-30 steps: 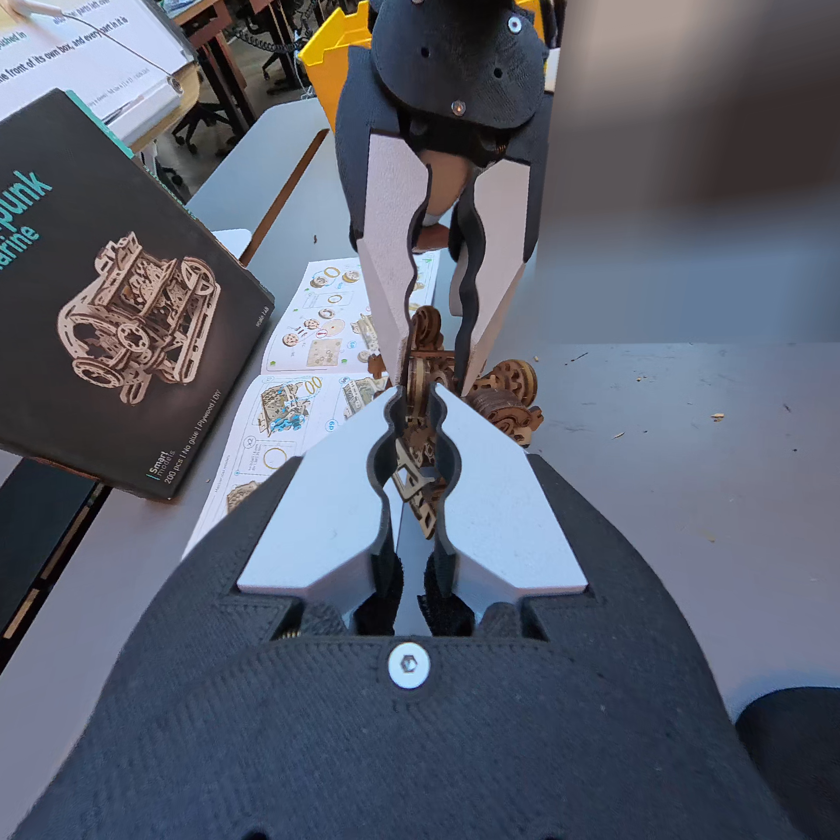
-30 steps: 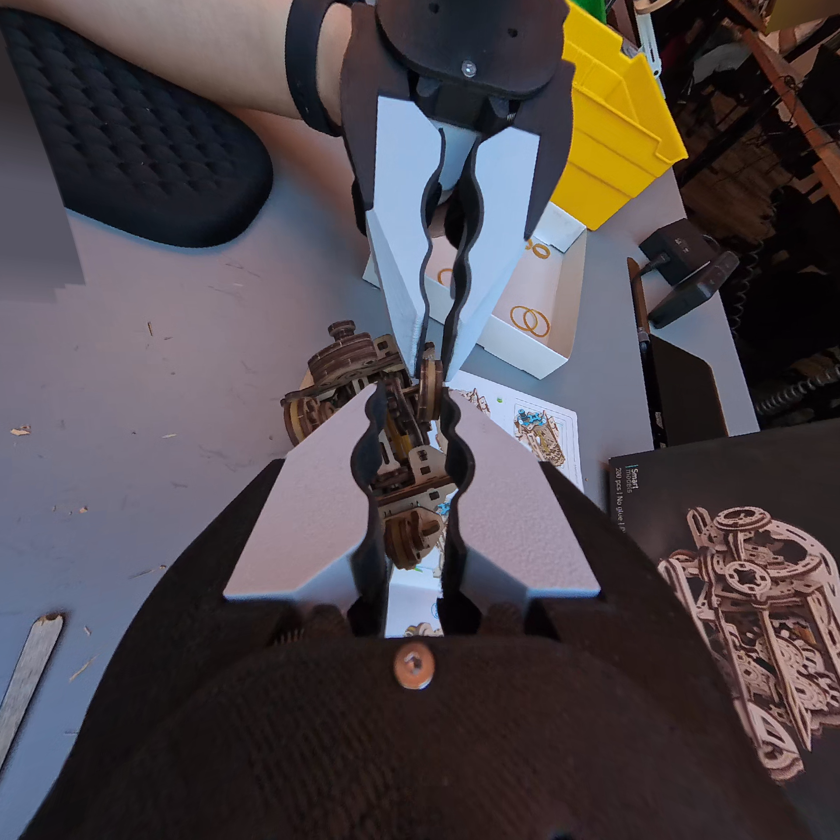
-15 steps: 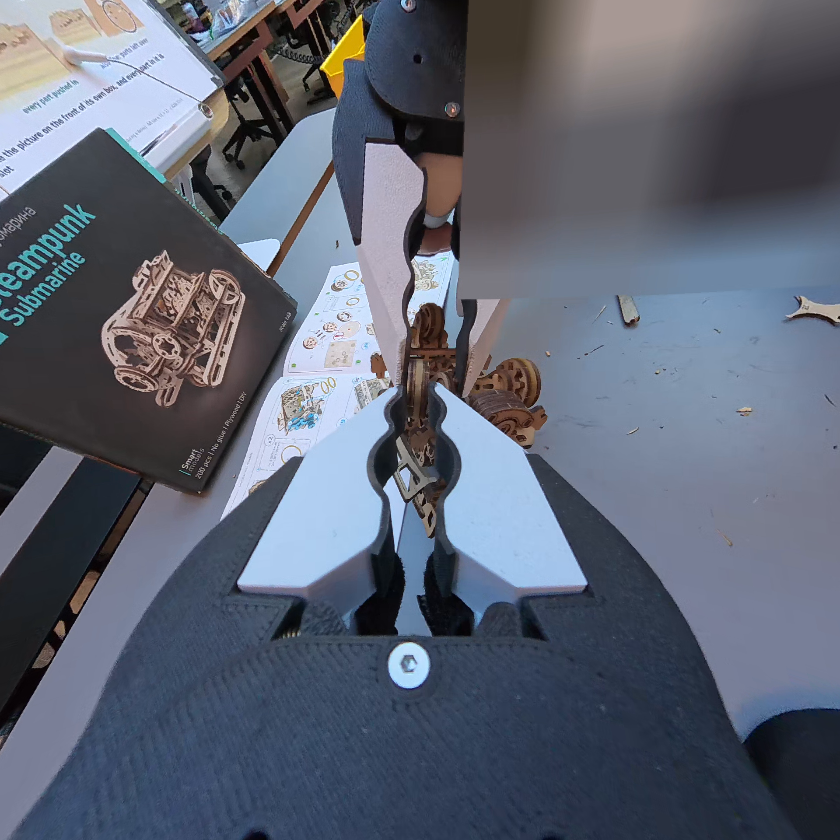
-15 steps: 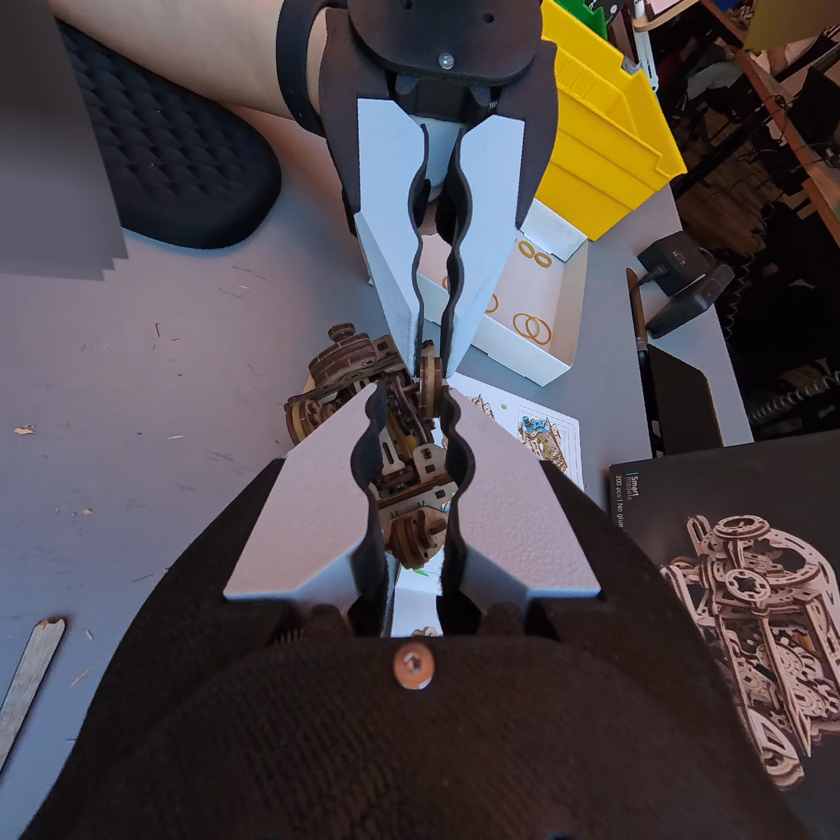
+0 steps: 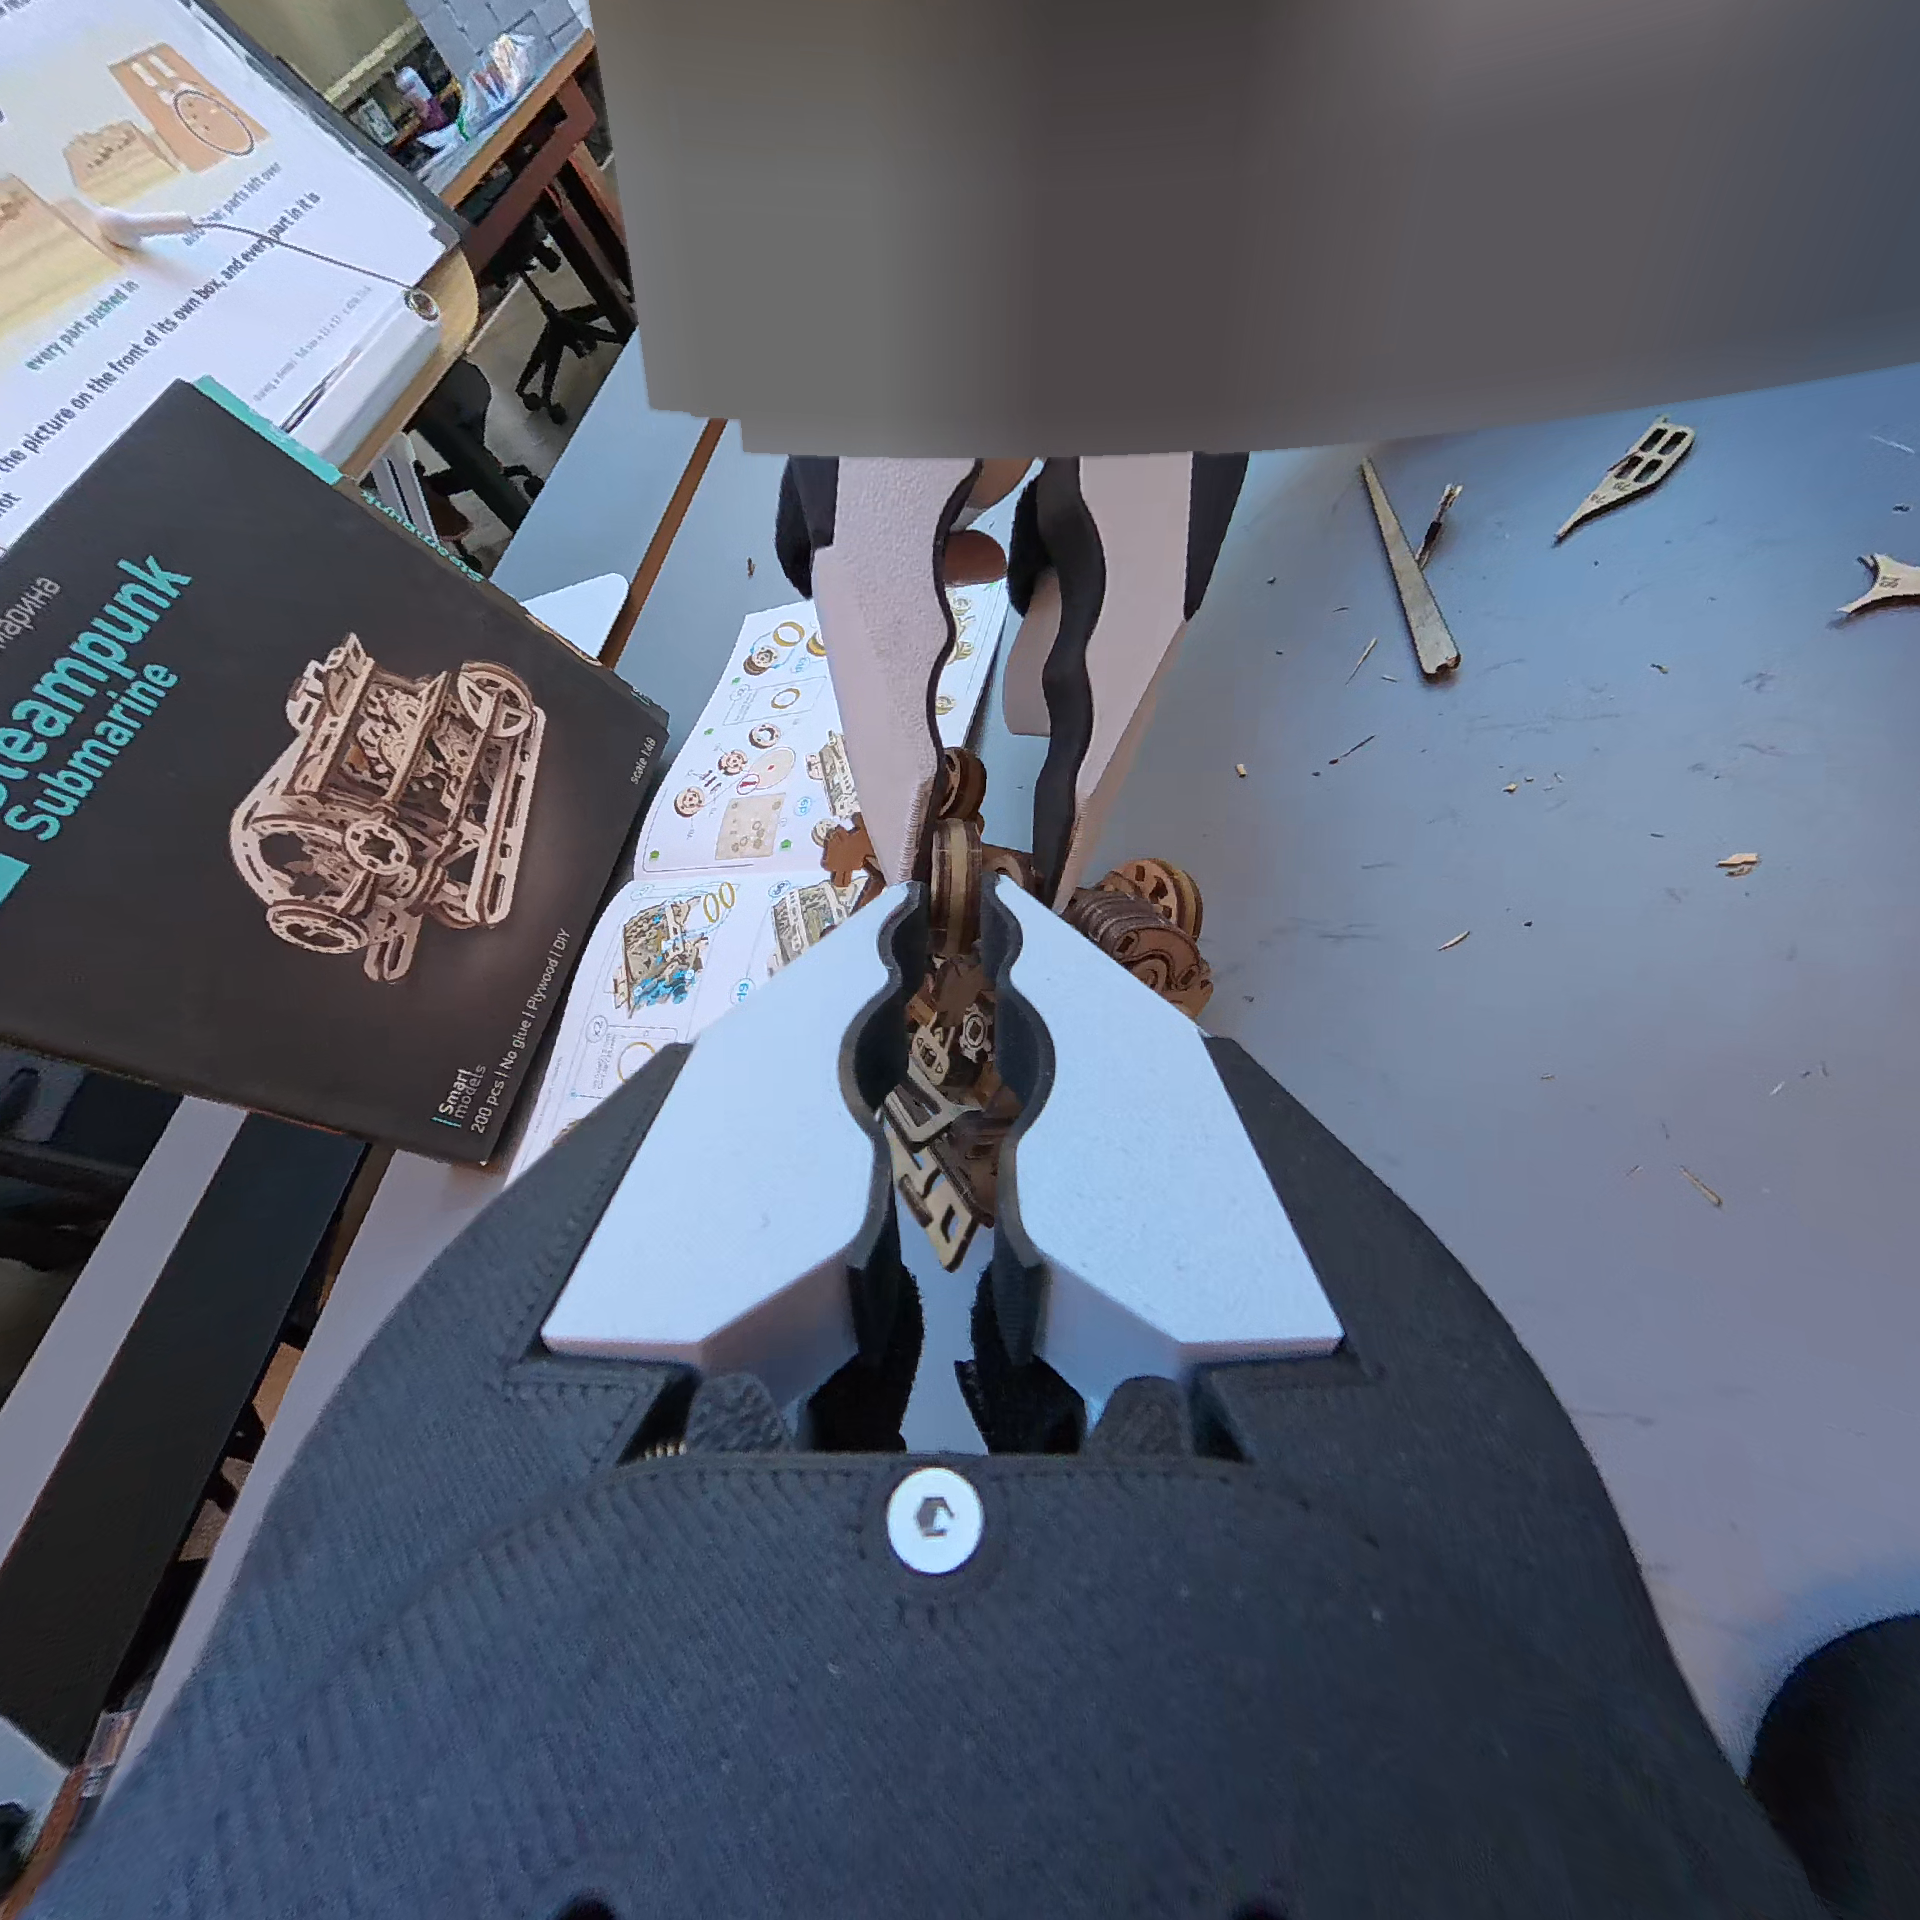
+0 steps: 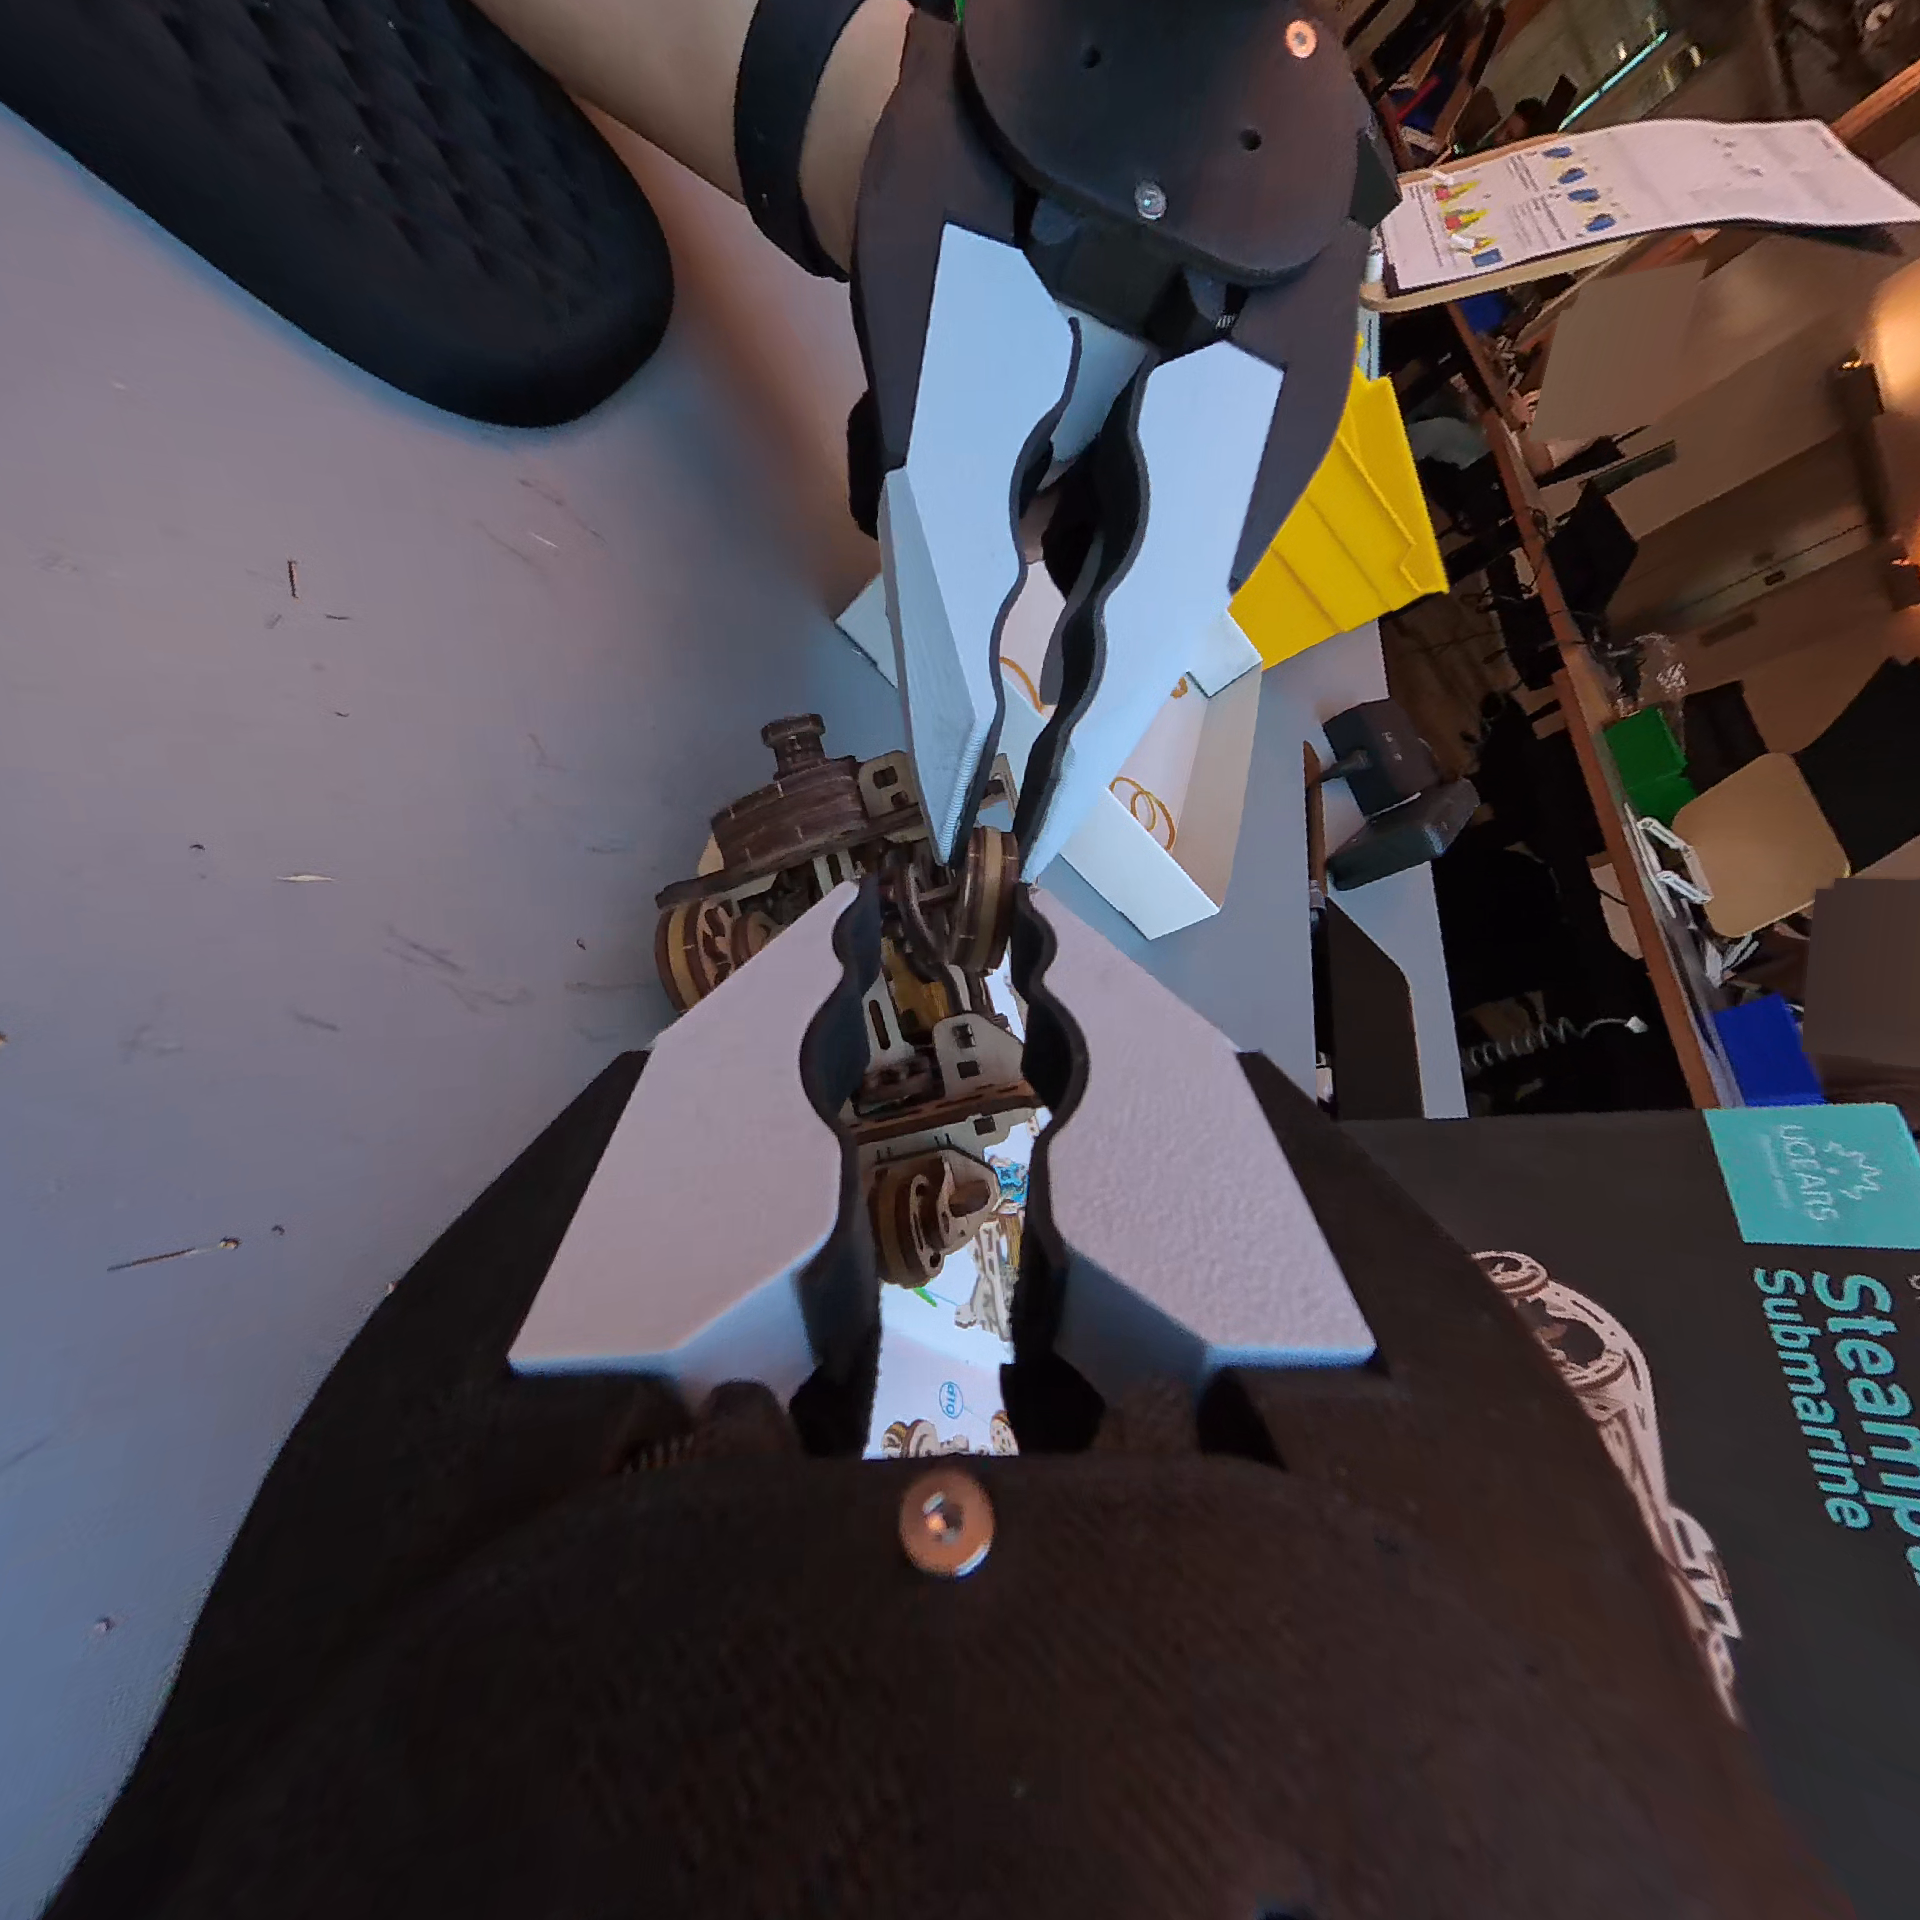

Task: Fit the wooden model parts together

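A brown wooden model [image 6: 800, 821] stands on the grey table [image 6: 312, 831], and it also shows in the left wrist view [image 5: 1138, 920]. My two grippers meet tip to tip over it. My left gripper [image 5: 954, 896] is shut on a round wooden wheel part [image 5: 954, 857] at the model's end. In the right wrist view it [image 6: 987, 844] comes down from above onto that wheel [image 6: 987, 888]. My right gripper [image 6: 935, 914] is shut on the model's pale frame [image 6: 940, 1049]. It [image 5: 987, 857] reaches in from the far side in the left wrist view.
The black kit box [image 5: 312, 790] leans at the left, over an instruction sheet [image 5: 748, 790]. A white tray with rubber rings [image 6: 1143, 862] and a yellow bin [image 6: 1340, 540] stand behind the model. Wood scraps [image 5: 1413, 592] lie on the table. A black pad [image 6: 312, 208] lies by a forearm [image 6: 665, 135]. Only a small space, under 4 cm, lies between the two pairs of fingers.
Both grippers keep their hold on the model. Both views have tilted and rolled: the left gripper now slants across the right wrist view, and more table and scraps show in the left.
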`<state>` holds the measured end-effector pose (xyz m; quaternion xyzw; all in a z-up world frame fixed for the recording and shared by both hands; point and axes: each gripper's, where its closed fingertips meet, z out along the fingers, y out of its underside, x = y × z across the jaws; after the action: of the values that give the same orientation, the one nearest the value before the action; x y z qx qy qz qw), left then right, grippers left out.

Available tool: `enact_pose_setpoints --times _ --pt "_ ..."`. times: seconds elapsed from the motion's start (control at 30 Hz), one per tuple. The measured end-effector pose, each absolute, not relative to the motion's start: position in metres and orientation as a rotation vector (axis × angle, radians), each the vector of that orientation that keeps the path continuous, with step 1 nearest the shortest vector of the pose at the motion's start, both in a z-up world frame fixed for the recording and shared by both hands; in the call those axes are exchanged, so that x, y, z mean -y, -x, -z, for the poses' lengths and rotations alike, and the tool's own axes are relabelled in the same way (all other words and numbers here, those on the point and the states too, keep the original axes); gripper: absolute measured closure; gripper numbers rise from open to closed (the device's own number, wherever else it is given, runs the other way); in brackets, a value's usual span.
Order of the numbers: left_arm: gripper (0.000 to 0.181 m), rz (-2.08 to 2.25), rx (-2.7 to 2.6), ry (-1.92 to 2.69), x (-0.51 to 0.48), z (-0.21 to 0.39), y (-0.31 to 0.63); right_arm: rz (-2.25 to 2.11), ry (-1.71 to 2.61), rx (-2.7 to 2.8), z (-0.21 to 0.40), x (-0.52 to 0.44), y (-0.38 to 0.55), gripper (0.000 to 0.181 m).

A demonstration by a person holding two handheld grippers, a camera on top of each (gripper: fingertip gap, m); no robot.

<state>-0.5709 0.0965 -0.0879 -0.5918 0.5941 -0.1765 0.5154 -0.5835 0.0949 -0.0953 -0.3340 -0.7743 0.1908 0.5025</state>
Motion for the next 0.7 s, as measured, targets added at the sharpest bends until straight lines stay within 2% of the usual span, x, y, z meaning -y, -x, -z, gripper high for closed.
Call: enact_pose_setpoints --times 0.4,0.7 --pt "0.173 0.487 -1.448 1.435 -0.088 0.086 0.567 -0.370 0.859 1.913 0.093 -0.087 0.579 0.159" --pt "0.173 0.733 -1.301 1.545 -0.093 0.081 0.564 -0.617 1.163 1.894 0.090 -0.090 0.576 0.159"
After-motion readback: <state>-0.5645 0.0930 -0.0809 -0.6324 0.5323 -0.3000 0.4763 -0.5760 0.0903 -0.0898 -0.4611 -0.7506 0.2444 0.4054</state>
